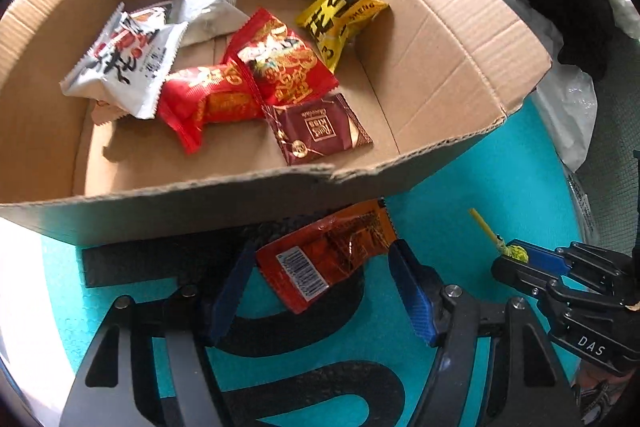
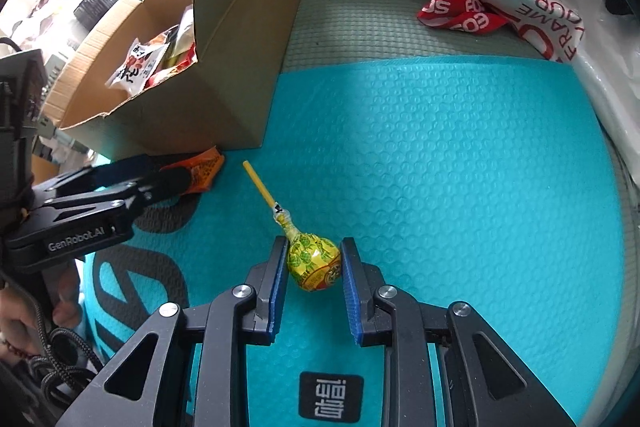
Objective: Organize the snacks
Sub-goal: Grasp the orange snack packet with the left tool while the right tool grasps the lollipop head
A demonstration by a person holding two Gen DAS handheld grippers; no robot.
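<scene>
The right gripper [image 2: 314, 269] is clamped on a yellow lollipop [image 2: 314, 259], stick pointing toward the cardboard box [image 2: 240, 67]. The left gripper [image 1: 320, 263] grips an orange snack packet [image 1: 328, 255] on both sides, just beside the box's near wall. Both sit over the teal mat [image 2: 440, 167]. More snack packets [image 1: 224, 75] lie inside the box.

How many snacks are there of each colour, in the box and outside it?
Red packets: 2
White packets: 1
Silver packets: 1
Yellow packets: 1
Brown packets: 1
Orange packets, outside the box: 1
Yellow lollipops, outside the box: 1
Total: 8
</scene>
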